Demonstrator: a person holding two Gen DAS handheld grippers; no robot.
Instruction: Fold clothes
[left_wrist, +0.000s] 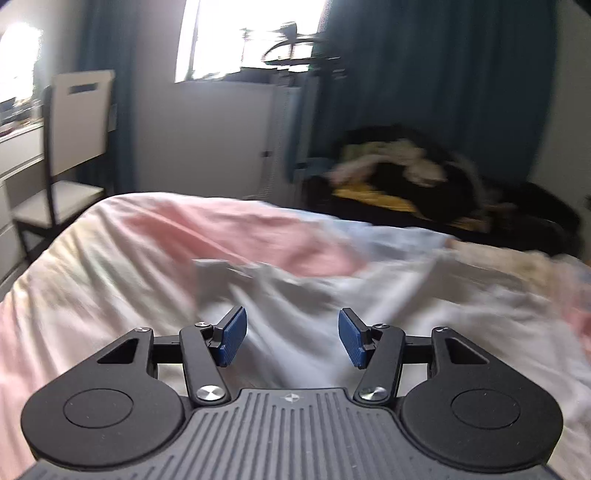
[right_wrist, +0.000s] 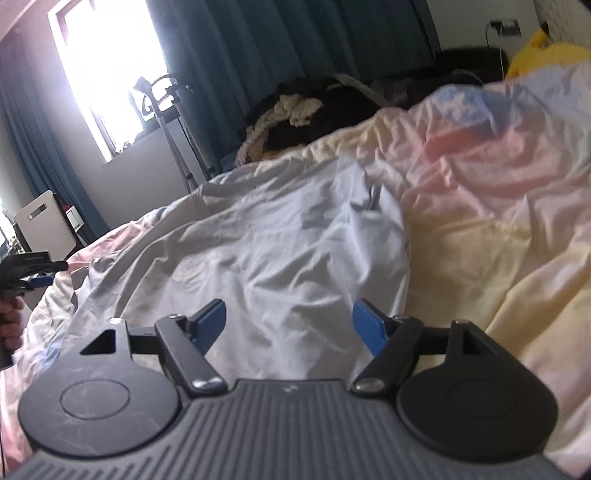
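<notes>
A pale white garment (right_wrist: 266, 243) lies spread and creased on a bed with a pink, yellow and blue cover (right_wrist: 491, 192). My right gripper (right_wrist: 290, 326) is open and empty, low over the garment's near part. My left gripper (left_wrist: 292, 338) is open and empty above the same white garment (left_wrist: 332, 295), which is blurred there. A grey tag-like patch (left_wrist: 211, 275) shows on the cloth ahead of the left fingers. The left gripper also shows at the far left edge of the right wrist view (right_wrist: 31, 271), held in a hand.
A white chair (left_wrist: 70, 147) and a white dresser (left_wrist: 14, 162) stand left of the bed. A dark pile of clothes (left_wrist: 413, 177) lies beyond the bed by teal curtains (left_wrist: 443, 74). A stand (right_wrist: 177, 122) is near the bright window (right_wrist: 110, 66).
</notes>
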